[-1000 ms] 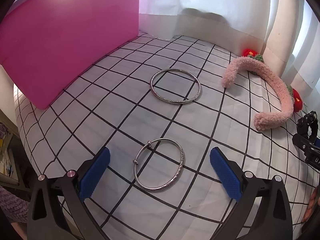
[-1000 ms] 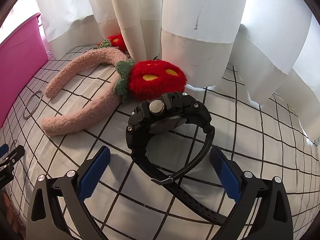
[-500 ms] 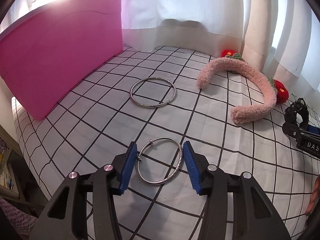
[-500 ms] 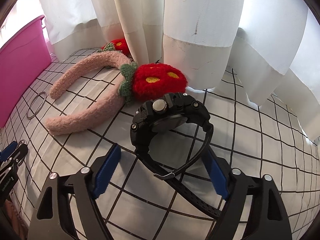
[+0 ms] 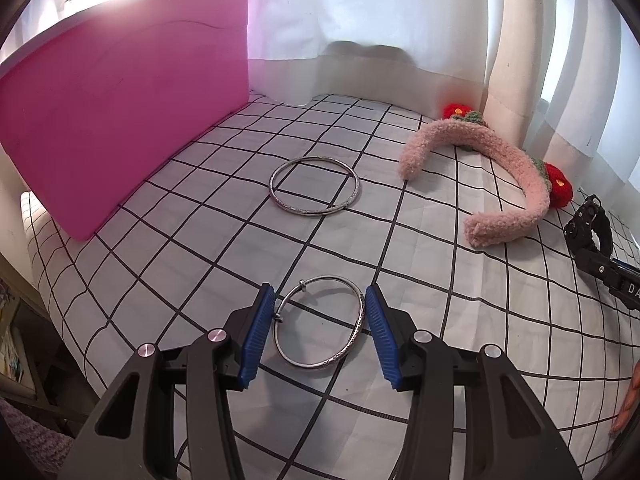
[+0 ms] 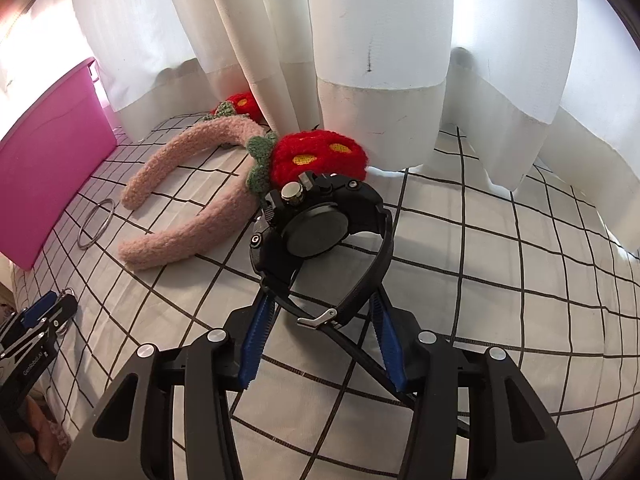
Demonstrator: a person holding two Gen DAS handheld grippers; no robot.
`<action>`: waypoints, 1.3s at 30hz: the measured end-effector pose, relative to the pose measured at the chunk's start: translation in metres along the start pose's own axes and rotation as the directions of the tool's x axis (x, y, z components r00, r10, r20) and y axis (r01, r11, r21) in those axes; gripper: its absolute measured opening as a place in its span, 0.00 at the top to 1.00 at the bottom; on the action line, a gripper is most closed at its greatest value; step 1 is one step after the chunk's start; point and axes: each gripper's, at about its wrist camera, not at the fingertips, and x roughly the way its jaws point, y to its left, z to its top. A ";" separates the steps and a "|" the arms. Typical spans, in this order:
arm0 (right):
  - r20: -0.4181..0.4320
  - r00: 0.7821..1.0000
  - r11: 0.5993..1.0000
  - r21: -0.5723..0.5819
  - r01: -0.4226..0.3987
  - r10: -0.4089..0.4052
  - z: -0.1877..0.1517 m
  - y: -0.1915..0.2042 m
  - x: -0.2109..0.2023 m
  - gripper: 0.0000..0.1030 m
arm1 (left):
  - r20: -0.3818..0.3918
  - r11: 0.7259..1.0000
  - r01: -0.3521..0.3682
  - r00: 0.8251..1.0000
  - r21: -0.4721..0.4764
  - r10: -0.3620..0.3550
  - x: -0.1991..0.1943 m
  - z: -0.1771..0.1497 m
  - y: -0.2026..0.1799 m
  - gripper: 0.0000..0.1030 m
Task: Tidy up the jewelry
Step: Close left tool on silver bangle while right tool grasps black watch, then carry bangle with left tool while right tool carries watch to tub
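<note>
1. Between my left gripper's (image 5: 320, 330) blue pads lies the near silver bangle (image 5: 320, 322), flat on the checked cloth (image 5: 460, 320); both pads touch its rim, so I judge it clamped.
2. My right gripper (image 6: 322, 334) is closing around the black watch (image 6: 316, 232); its strap loop sits between the pads, which seem to press on it.
3. This is the grasping step, both hands at once.
4. Next calls for lifting each piece and carrying it to the pink bin (image 5: 120, 120); a second bangle (image 5: 314, 190) and fuzzy headband (image 5: 500, 188) wait.
</note>
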 end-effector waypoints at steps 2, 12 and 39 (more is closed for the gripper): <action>0.003 1.000 1.000 0.010 -0.017 0.017 -0.001 0.001 -0.002 0.54 | 0.008 1.000 0.003 1.000 -0.002 -0.003 -0.002 0.002 0.001 0.55; 0.039 0.998 0.998 0.016 -0.055 0.055 -0.003 0.009 -0.020 0.54 | 0.025 1.000 0.027 0.999 -0.009 -0.027 -0.017 0.011 0.006 0.55; 0.134 0.963 0.969 -0.103 -0.223 0.236 0.062 0.076 -0.151 0.54 | 0.157 0.999 0.030 0.987 -0.031 -0.024 -0.158 0.094 0.034 0.55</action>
